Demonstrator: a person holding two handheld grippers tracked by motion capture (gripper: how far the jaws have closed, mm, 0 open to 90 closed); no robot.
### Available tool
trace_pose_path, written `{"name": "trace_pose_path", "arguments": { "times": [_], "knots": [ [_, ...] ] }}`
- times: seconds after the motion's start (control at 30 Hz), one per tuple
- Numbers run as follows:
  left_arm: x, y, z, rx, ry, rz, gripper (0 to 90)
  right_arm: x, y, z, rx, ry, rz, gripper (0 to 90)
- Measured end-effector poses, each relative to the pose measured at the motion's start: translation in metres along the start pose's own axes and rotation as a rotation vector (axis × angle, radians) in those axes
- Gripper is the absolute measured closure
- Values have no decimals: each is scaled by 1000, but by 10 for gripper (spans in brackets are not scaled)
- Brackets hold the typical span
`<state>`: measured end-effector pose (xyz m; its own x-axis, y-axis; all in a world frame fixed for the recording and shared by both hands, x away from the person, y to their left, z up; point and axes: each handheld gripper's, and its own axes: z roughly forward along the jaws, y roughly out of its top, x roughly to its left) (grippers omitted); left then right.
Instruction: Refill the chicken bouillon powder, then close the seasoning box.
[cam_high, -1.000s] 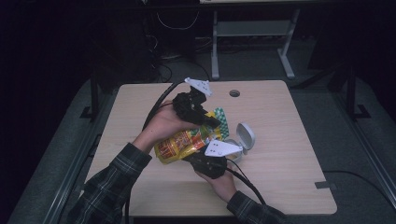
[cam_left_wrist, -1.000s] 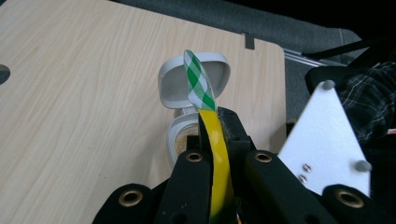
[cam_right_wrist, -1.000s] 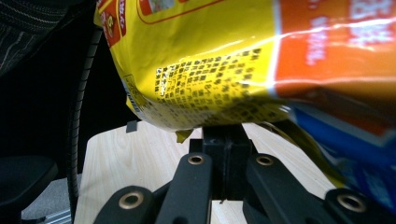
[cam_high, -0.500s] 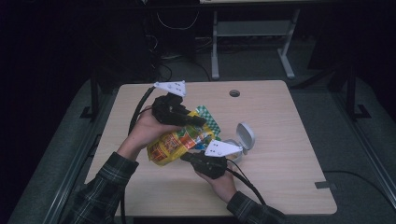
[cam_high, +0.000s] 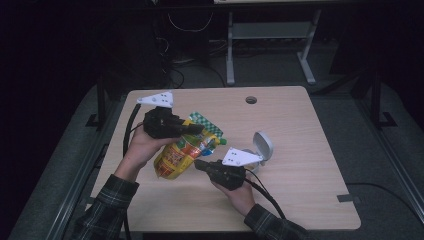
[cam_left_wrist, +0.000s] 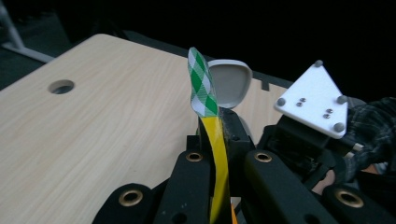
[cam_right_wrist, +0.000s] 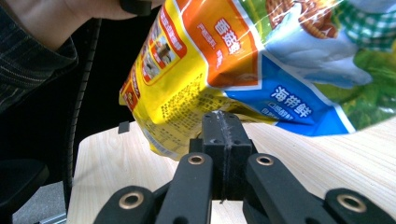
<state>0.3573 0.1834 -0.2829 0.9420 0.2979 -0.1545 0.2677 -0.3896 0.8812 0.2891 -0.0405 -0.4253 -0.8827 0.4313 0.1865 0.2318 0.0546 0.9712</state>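
A yellow, orange and blue snack bag (cam_high: 187, 150) with a green checked top hangs tilted above the wooden table (cam_high: 300, 190). My left gripper (cam_high: 200, 129) is shut on the bag's upper part. In the left gripper view the bag's thin yellow edge (cam_left_wrist: 216, 158) runs between the closed jaws of the left gripper (cam_left_wrist: 217, 127). My right gripper (cam_high: 197, 163) points left at the bag's lower edge. In the right gripper view the right gripper (cam_right_wrist: 222, 119) has its jaws pressed together, tips overlapping the bag's (cam_right_wrist: 210, 60) bottom edge.
A small white hinged case (cam_high: 262, 146) stands open on the table just right of my right hand, also the white case (cam_left_wrist: 229, 84) behind the bag. A round cable hole (cam_high: 251, 100) lies near the far edge. Cables trail from both grippers toward the person.
My left hand has carried the bag's top leftward and slightly down across the table. The right gripper has stayed in place at the bag's lower edge.
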Motion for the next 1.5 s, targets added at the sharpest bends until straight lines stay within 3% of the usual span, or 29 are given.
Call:
{"name": "trace_pose_path", "arguments": {
  "times": [0.1,0.27,0.33,0.37,0.57,0.83,0.9,1.13,1.5],
  "knots": [
    [1,-4,-3,-17,18,-1,897,1,0,0,3,2,4,899],
    [4,-19,-6,-56,85,-3,896,1,-1,0,19,-4,4,899],
    [6,-28,-5,-78,133,0,896,1,-1,0,25,-8,0,899],
    [6,-28,-5,-78,133,0,896,1,-1,-1,30,-8,-1,899],
    [17,-49,1,-130,228,-19,895,1,-2,-4,40,-14,0,899],
    [24,-71,5,-170,280,-22,894,1,-6,-9,59,-21,1,899],
    [22,-72,2,-169,305,-6,894,0,-6,-9,64,-20,2,899],
    [20,-80,-9,-195,293,-26,891,1,-7,-13,69,-21,-2,899],
    [8,-91,-30,-164,269,-52,878,0,-7,-15,79,-16,10,899]
  ]
}}
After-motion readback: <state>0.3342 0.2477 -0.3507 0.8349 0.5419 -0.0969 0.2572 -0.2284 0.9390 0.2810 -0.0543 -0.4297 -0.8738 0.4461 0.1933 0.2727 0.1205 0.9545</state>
